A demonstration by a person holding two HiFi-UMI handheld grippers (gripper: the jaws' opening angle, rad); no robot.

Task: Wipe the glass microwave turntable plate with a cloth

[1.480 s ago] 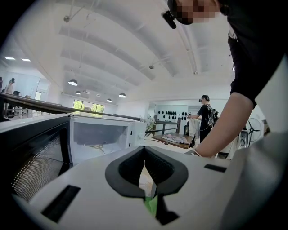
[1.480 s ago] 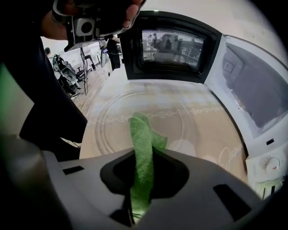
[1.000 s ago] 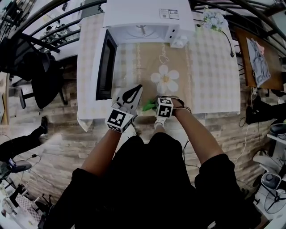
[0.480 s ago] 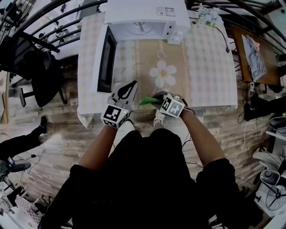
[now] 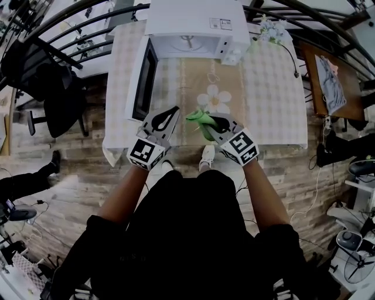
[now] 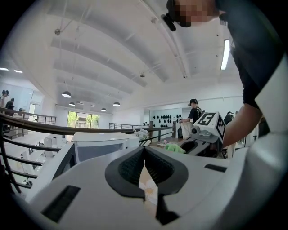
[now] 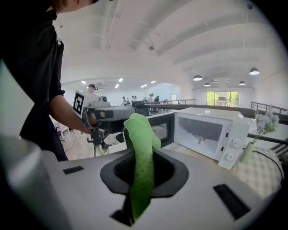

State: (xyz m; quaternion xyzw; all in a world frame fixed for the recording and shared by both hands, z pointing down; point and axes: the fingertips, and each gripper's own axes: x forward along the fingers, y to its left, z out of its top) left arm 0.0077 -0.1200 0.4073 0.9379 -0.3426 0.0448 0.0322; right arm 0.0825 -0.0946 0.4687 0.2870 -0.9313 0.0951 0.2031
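Right gripper [image 5: 215, 125] is clamped on the green cloth [image 7: 139, 130], above the near edge of the table [image 5: 275, 99]. Left gripper [image 6: 144, 155], just to its left, has its jaws together. Microwave [image 5: 193, 17] stands at the far edge with its door [image 5: 143, 82] open. The glass plate cannot be made out.

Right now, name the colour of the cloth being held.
Bright green cloth, clearest in the right gripper view.

Left hand-held gripper [image 5: 173, 111] jaws together, right hand-held gripper [image 5: 215, 125] clamped on green cloth [image 5: 199, 119], forearms reaching forward
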